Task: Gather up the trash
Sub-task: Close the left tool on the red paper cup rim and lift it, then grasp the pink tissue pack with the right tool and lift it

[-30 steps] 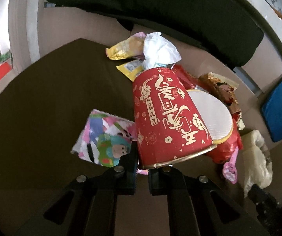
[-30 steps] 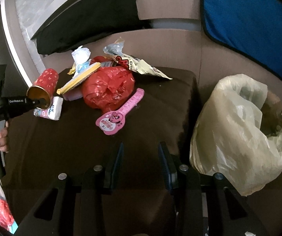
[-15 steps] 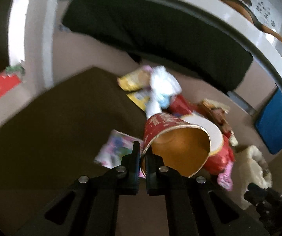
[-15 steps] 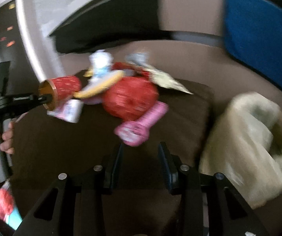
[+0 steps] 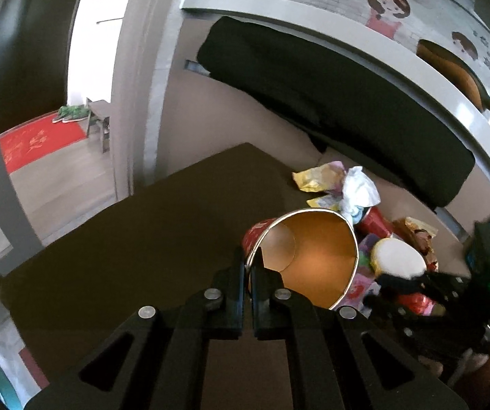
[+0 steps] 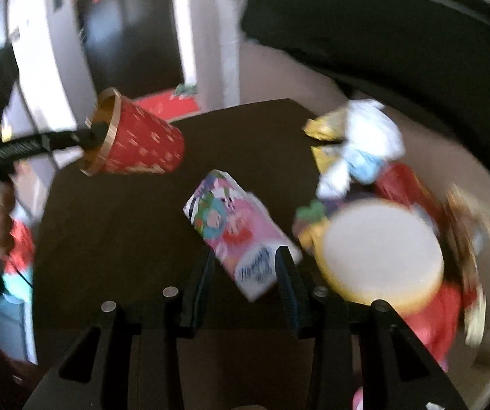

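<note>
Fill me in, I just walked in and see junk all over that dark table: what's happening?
Someone is clearing trash with two handheld grippers. The left gripper is pinched shut on the rim of a red paper cup, holding it off the dark table. The right gripper is open, its fingers on either side of a colorful tissue pack lying on the table. Other wrappers, a crumpled white tissue and a round lid sit in a pile to the right.

Home: cartoon girl wall stickers (image 5: 388, 6), red doormat (image 5: 36, 140) with shoes (image 5: 72, 113) by doorway
</note>
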{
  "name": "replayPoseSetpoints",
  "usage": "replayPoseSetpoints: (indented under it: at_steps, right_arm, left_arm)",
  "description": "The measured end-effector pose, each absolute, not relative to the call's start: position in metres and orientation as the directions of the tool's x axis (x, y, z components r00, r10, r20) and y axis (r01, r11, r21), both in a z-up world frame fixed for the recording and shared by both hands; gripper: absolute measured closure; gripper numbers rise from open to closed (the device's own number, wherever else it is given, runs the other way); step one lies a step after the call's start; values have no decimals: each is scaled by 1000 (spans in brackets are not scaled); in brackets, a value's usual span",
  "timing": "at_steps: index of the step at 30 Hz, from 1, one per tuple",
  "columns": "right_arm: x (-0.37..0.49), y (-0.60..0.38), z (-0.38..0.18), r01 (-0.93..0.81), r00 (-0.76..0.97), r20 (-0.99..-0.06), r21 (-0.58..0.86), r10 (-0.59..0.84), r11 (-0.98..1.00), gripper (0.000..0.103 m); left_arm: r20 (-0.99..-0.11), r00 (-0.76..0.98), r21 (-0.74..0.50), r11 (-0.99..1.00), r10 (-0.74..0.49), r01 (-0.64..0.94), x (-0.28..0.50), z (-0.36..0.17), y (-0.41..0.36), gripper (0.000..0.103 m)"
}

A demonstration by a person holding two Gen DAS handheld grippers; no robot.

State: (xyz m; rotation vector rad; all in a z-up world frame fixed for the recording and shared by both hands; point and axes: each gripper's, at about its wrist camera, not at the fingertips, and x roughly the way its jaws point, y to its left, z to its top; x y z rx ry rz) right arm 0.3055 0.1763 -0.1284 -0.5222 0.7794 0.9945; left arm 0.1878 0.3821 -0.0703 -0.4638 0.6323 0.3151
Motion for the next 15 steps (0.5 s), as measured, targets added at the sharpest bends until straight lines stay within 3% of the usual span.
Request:
replayPoseSetpoints:
  at_steps: [7,15]
  right_arm:
    - [333,215,-149,-913,273,-826,-61,493,403,68]
    - [328,186,-153,-899,128,-837,129,532,419,67]
  left_arm:
    - [-644,760,-364,837,90,-408,177,-86,395,100]
    - [-650,759,-408,824,40,-393,178,-98,394,100]
